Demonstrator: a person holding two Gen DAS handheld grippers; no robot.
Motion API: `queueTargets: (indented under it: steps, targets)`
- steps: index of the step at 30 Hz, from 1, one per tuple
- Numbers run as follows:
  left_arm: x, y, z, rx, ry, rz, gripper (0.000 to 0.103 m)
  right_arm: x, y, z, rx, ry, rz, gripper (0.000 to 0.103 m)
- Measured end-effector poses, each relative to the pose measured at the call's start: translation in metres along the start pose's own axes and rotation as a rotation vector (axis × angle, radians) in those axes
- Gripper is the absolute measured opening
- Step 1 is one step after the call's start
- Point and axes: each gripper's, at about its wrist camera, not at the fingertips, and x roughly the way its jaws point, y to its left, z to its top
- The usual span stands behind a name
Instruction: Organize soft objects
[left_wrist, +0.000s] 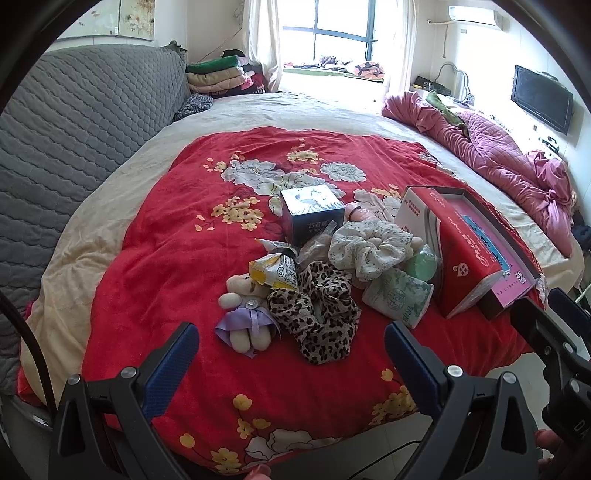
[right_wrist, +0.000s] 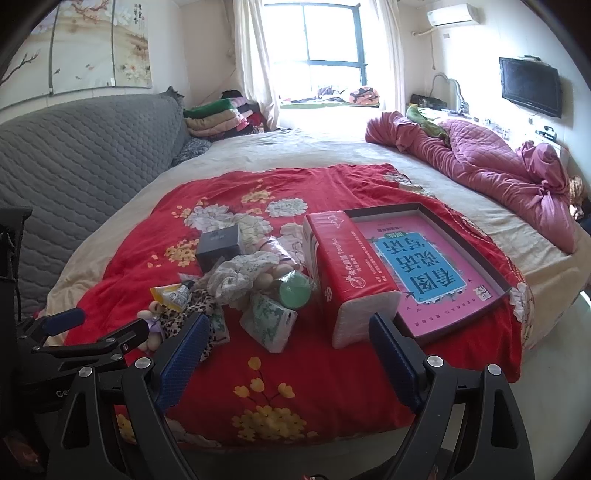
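A pile of small things lies on a red floral blanket. It holds a leopard scrunchie, a white floral scrunchie, a small plush bear in a purple dress, a yellow snack packet, a green tissue pack and a green round object. My left gripper hangs open just in front of the bear and leopard scrunchie, touching nothing. My right gripper is open near the blanket's front edge, before the green tissue pack and a red tissue pack.
A shallow dark box lid with a pink and blue print lies right of the red tissue pack. A dark cube box stands behind the pile. A crumpled pink quilt fills the bed's right side; a grey quilted headboard is left.
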Motion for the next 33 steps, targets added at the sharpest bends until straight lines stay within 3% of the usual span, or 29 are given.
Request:
queueTargets:
  steps: [33]
  targets:
    - [0.002, 0.002, 0.002, 0.004, -0.007, -0.009, 0.101, 0.011, 0.002, 0.000, -0.011, 0.017, 0.010, 0.089]
